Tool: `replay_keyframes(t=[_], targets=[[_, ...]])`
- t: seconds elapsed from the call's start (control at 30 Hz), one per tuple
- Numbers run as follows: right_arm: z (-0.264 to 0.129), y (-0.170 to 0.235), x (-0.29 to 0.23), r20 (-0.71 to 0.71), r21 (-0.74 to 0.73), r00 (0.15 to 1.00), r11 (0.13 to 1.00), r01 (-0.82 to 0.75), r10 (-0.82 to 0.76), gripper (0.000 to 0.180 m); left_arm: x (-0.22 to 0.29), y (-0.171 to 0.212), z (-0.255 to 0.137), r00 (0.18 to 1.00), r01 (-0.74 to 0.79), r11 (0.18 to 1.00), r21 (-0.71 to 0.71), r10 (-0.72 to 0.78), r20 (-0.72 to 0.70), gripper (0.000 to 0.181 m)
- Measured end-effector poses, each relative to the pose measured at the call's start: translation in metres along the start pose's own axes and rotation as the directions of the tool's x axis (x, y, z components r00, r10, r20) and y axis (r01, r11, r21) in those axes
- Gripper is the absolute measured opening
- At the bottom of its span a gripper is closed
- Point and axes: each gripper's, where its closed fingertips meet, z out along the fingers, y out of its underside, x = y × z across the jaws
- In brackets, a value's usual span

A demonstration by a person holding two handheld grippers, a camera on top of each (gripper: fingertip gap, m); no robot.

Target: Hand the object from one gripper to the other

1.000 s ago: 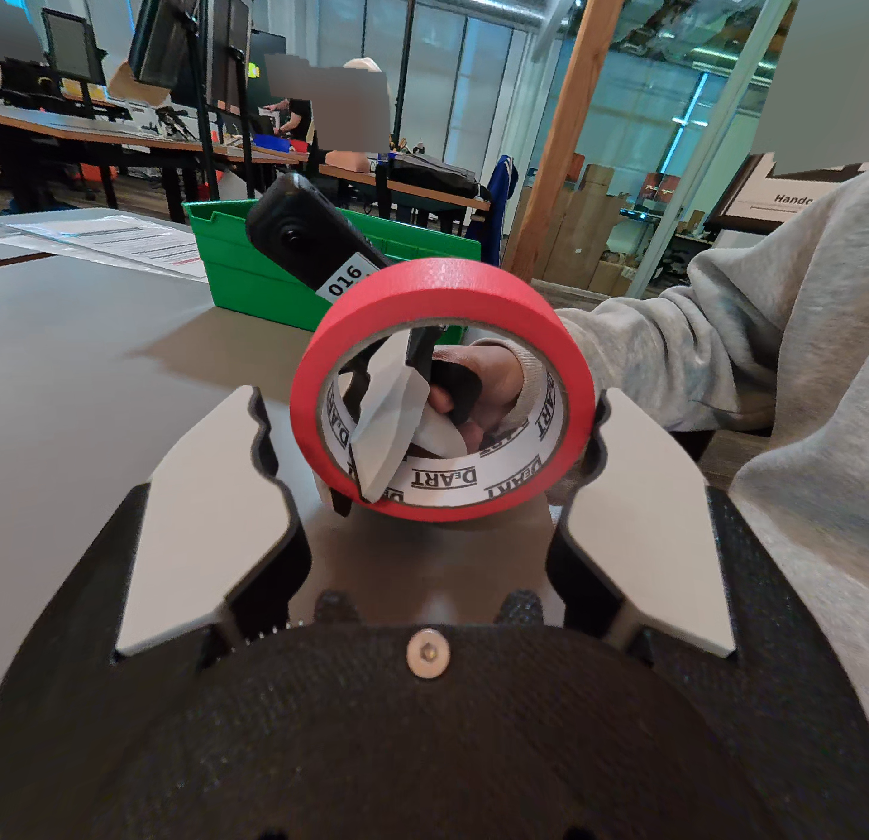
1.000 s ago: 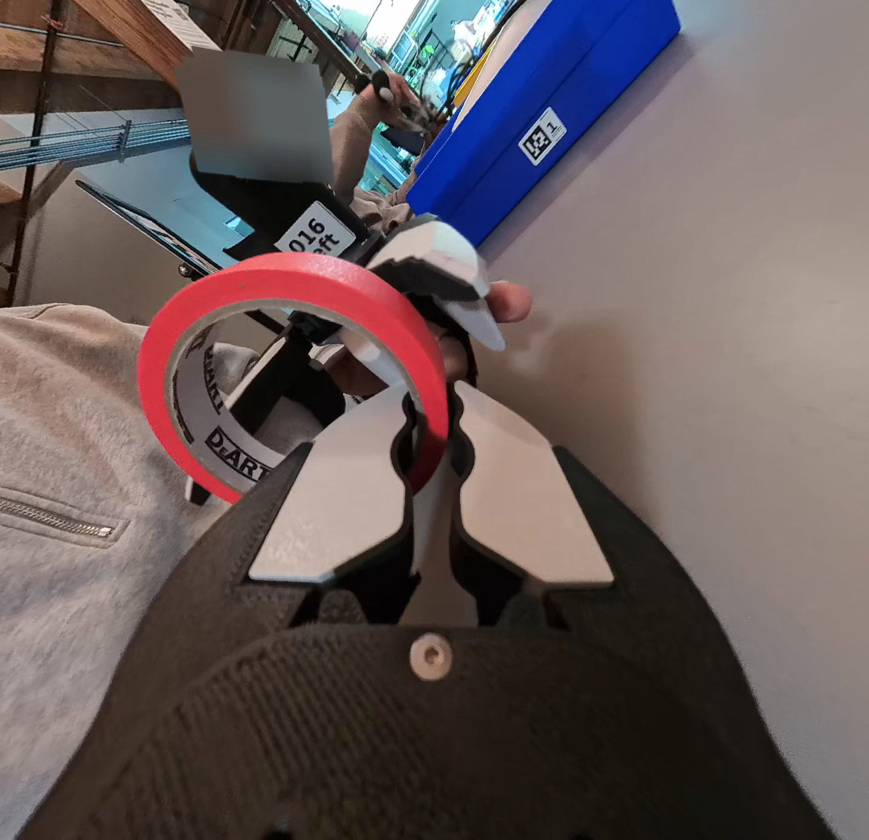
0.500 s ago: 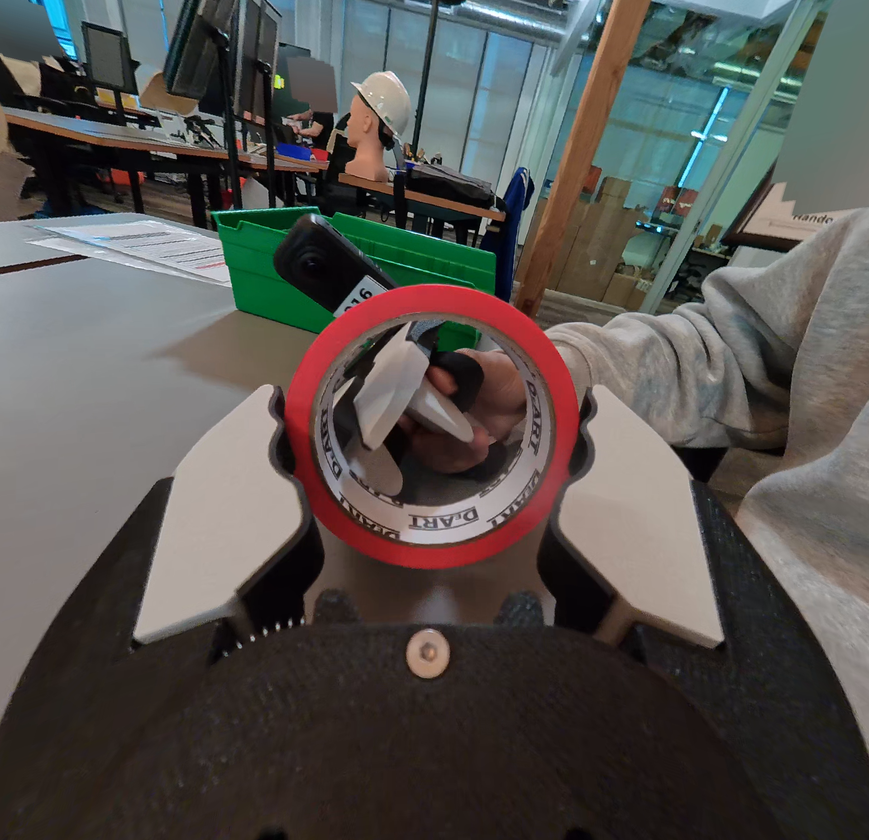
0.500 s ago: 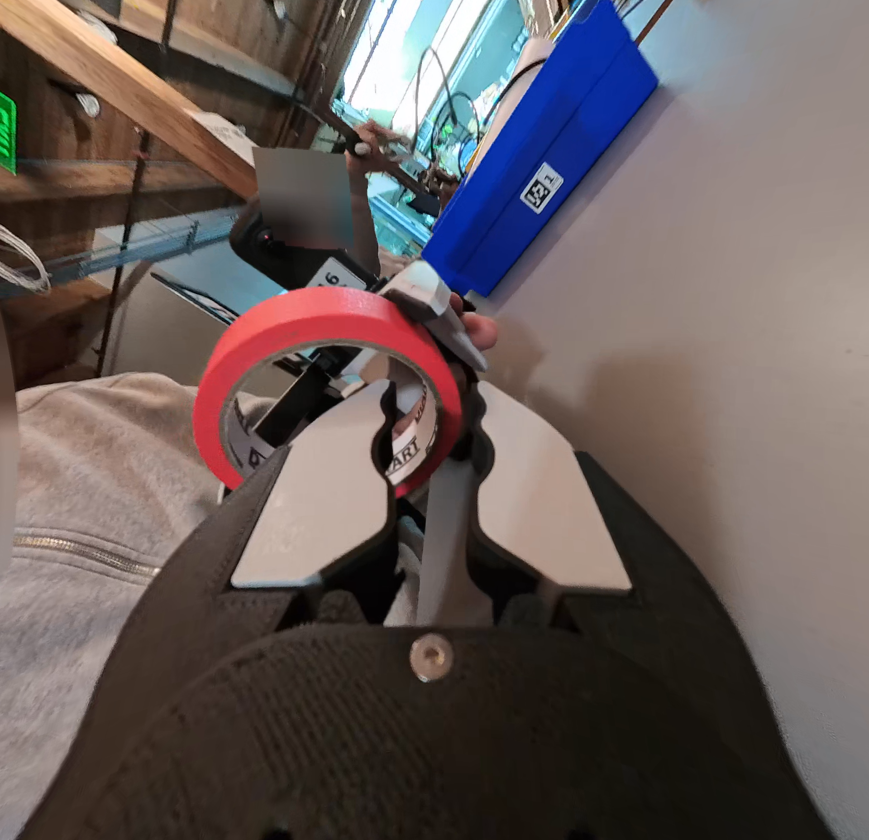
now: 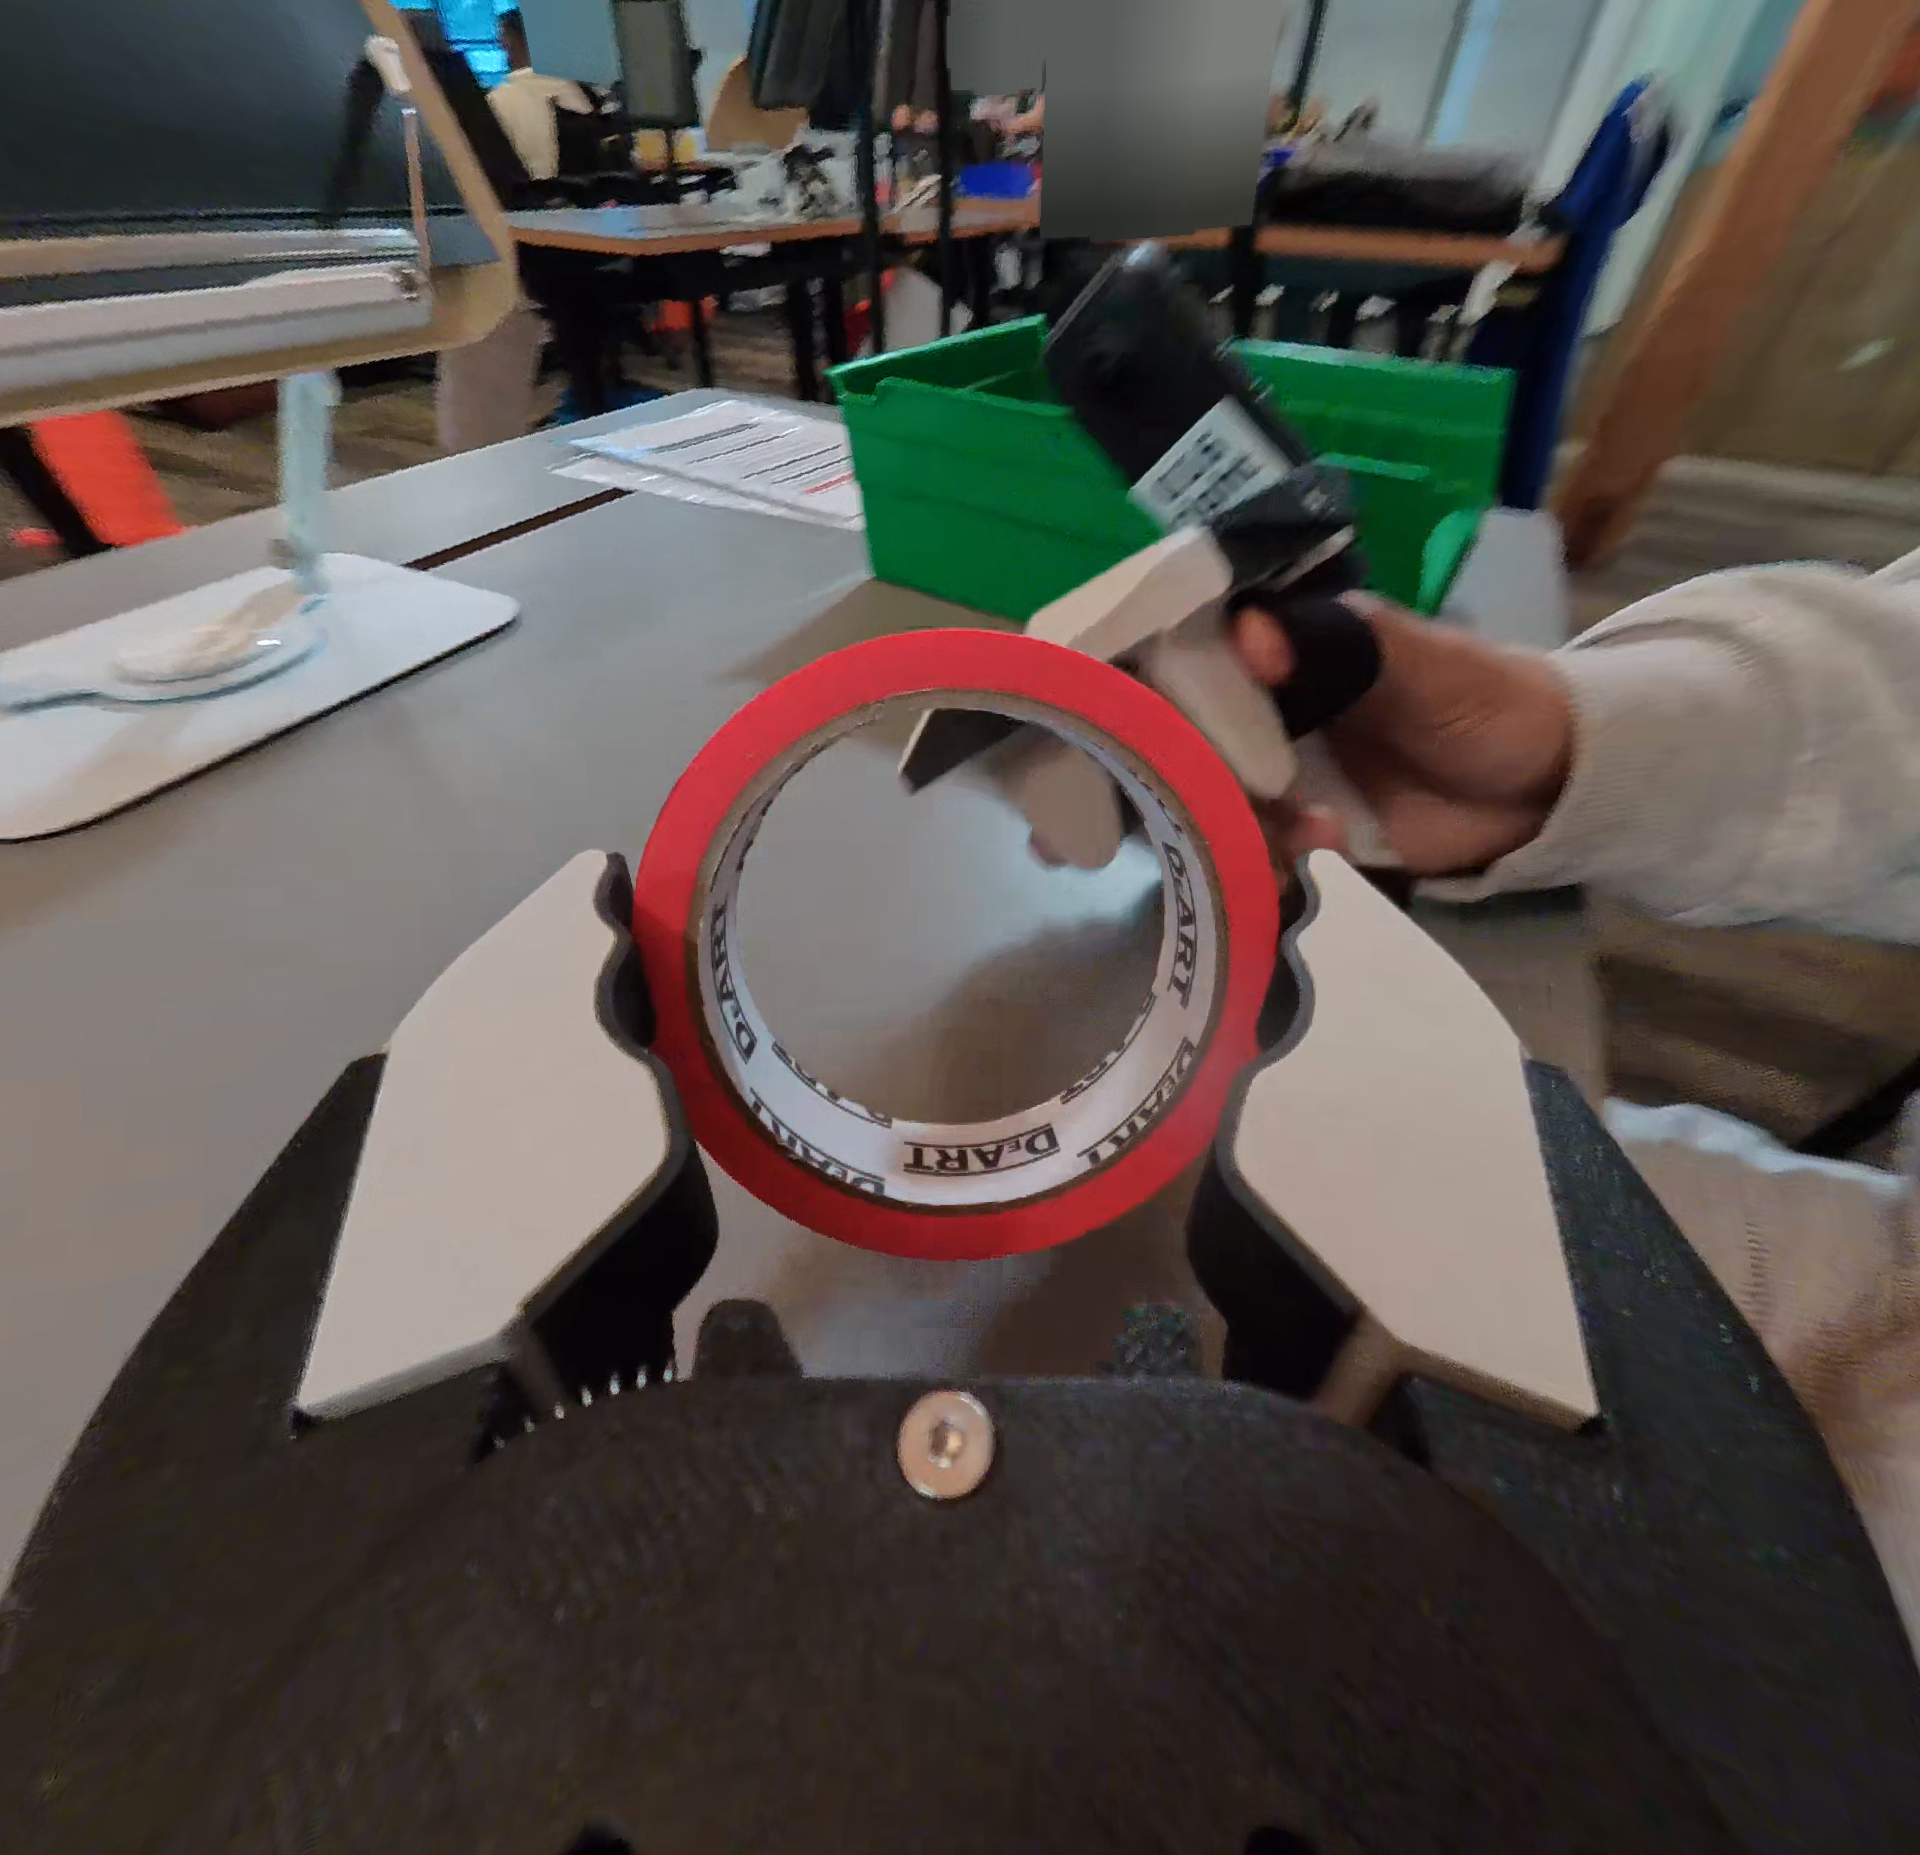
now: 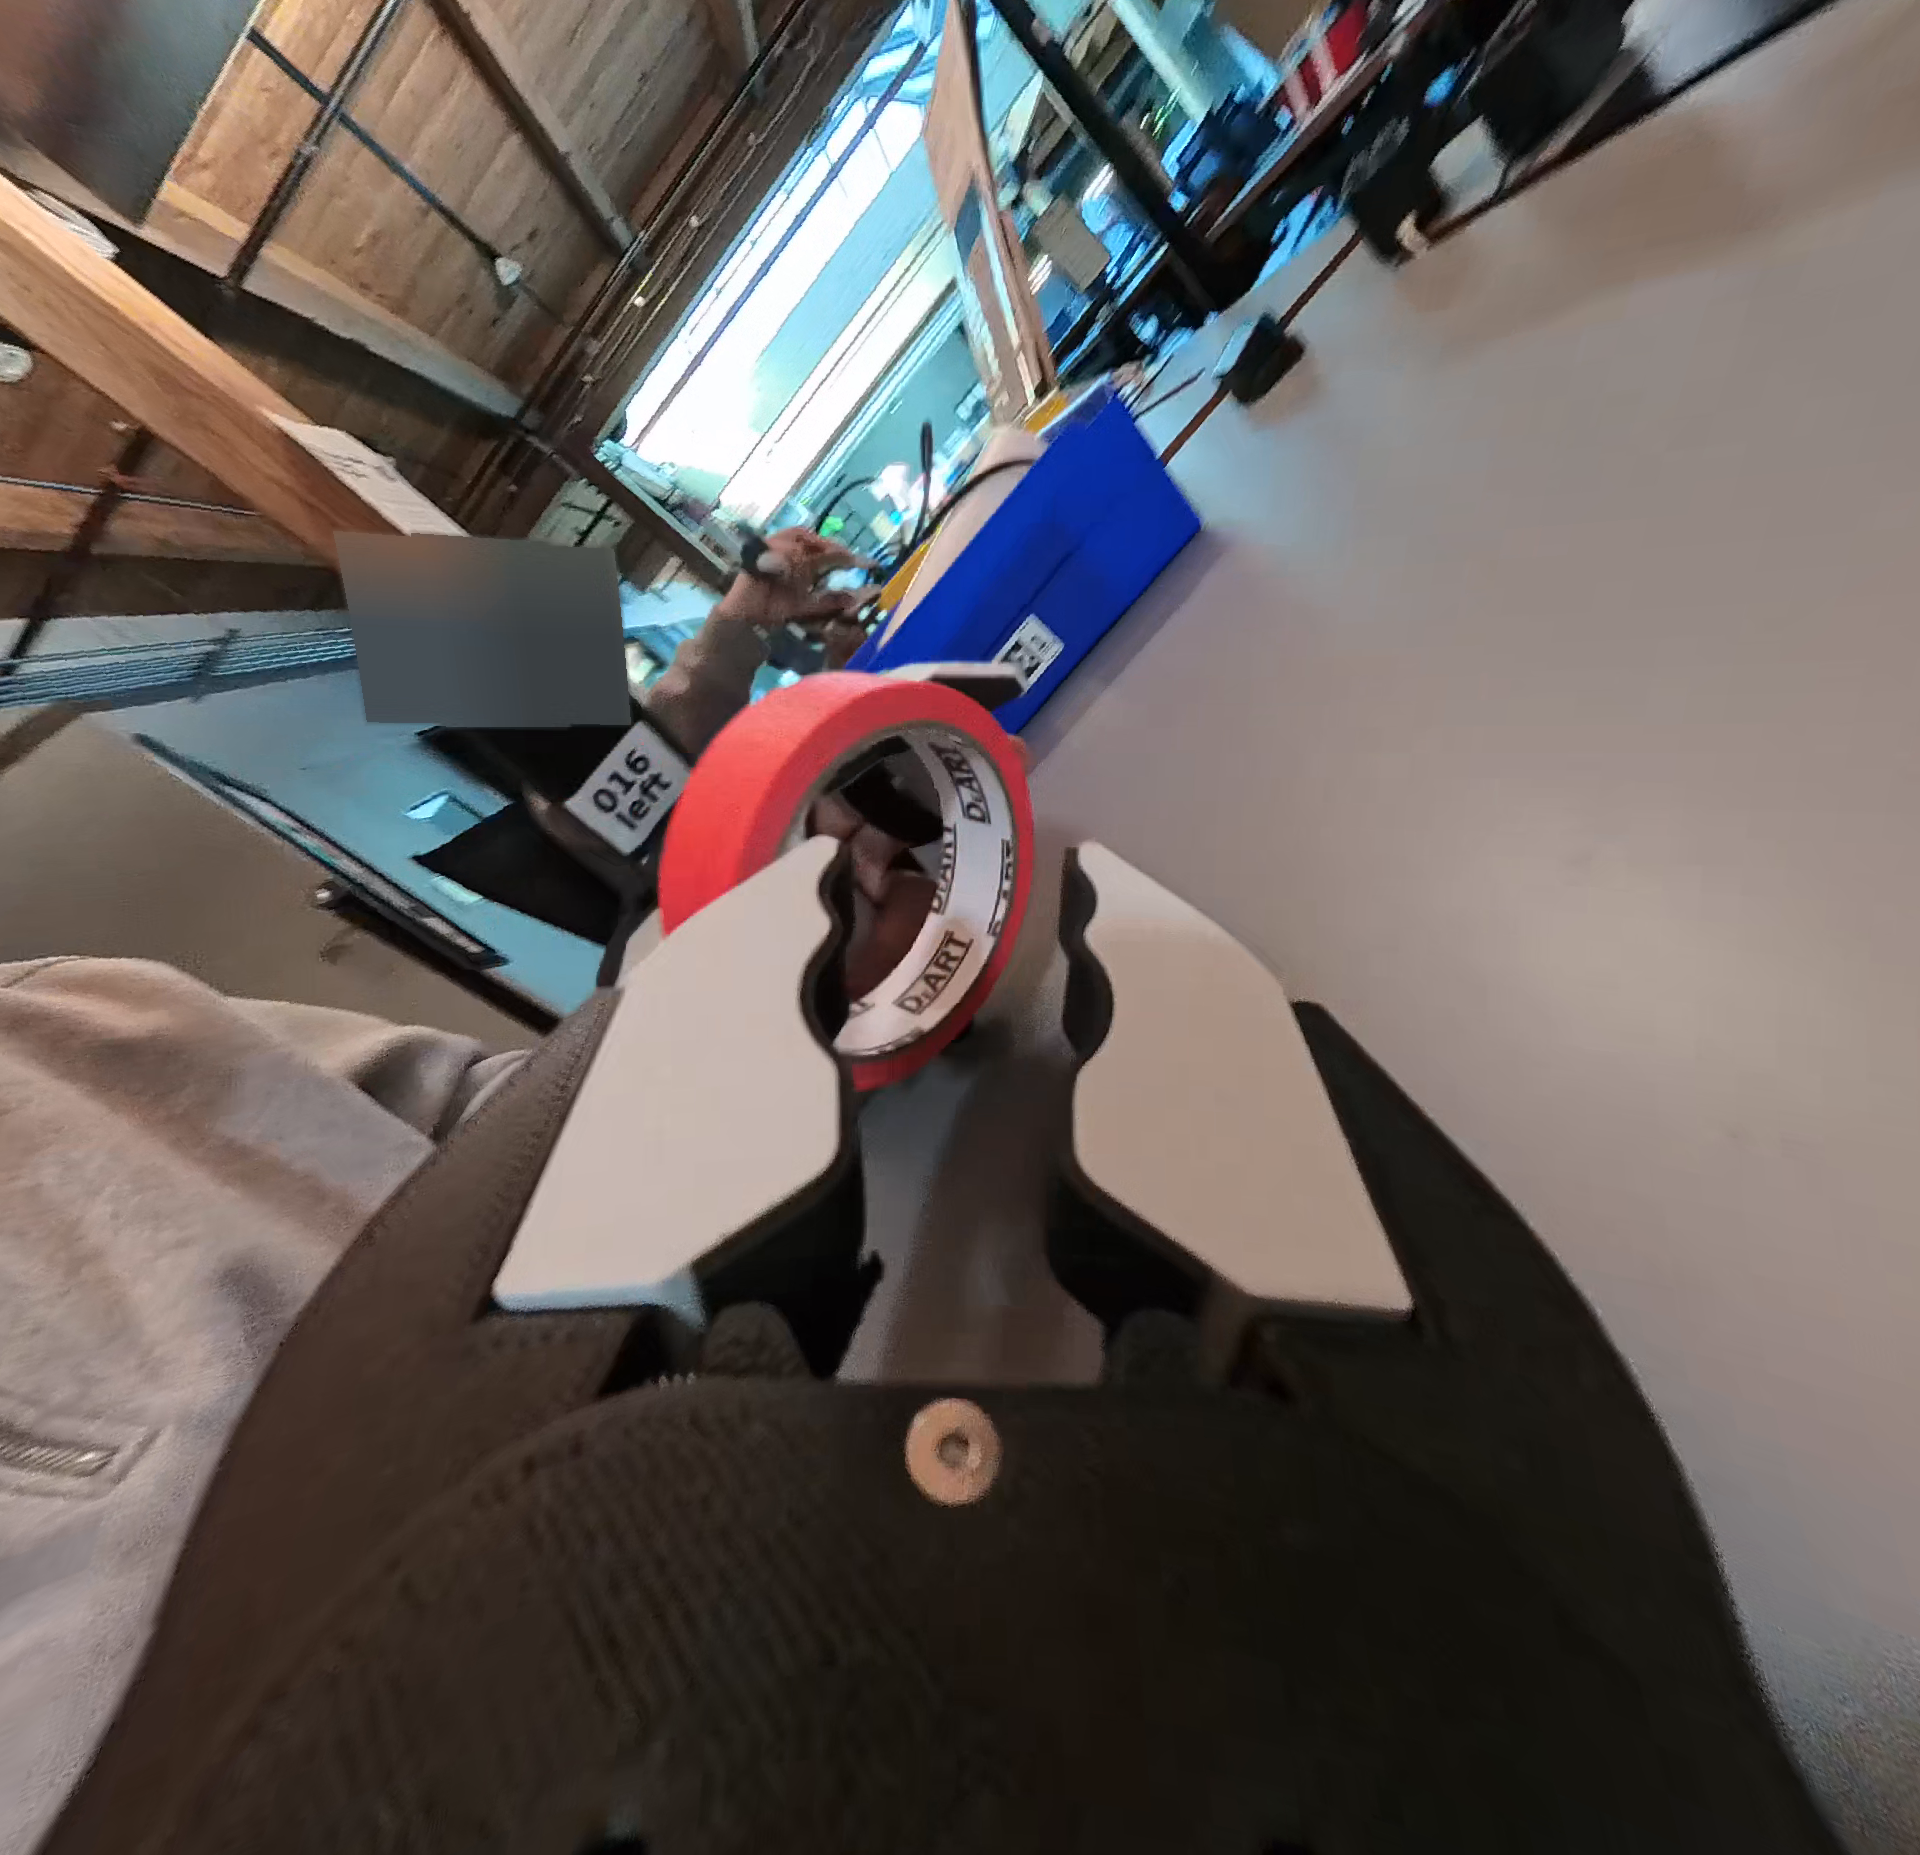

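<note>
A red tape roll (image 5: 966, 1223) with a white printed core stands upright between the two fingers of my left gripper (image 5: 956, 870), which is shut on its outer rim on both sides, above the grey table (image 5: 312, 922). My right gripper (image 5: 1132, 704) is behind the roll to the upper right, open and clear of it. In the right wrist view the right gripper (image 6: 951, 855) has its jaws apart and empty. The roll (image 6: 748, 766) sits just beyond its tips. One left gripper finger (image 6: 961, 678) shows past the roll; the other is hidden.
A green bin (image 5: 966, 455) and a paper sheet (image 5: 727, 449) lie at the back of the table. A monitor stand's base (image 5: 208, 683) is at the left. A blue box (image 6: 1039, 569) sits farther along the table. A grey sleeve (image 5: 1714, 745) reaches in from the right. The tips of both grippers are at nearly the same place.
My right gripper has let go of the roll, opened and drawn back from it. My left gripper has closed on the roll's rim and swung left with it.
</note>
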Motion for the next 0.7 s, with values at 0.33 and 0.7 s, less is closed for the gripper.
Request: replay_keyframes(t=[0.33,0.7], targets=[[0.005,0.002,-0.012,-0.157,-0.105,0.895,0.909,0.404,-0.417,0.051,-0.029,0.014,-0.004,0.868,-0.342,0.900,-0.272,0.413,0.275,0.117],[0.012,0.018,-0.012,-0.166,-0.214,0.846,0.856,0.471,-0.507,0.029,-0.012,0.023,0.006,0.785,-0.483,0.797,-0.363,0.577,0.225,0.117]])
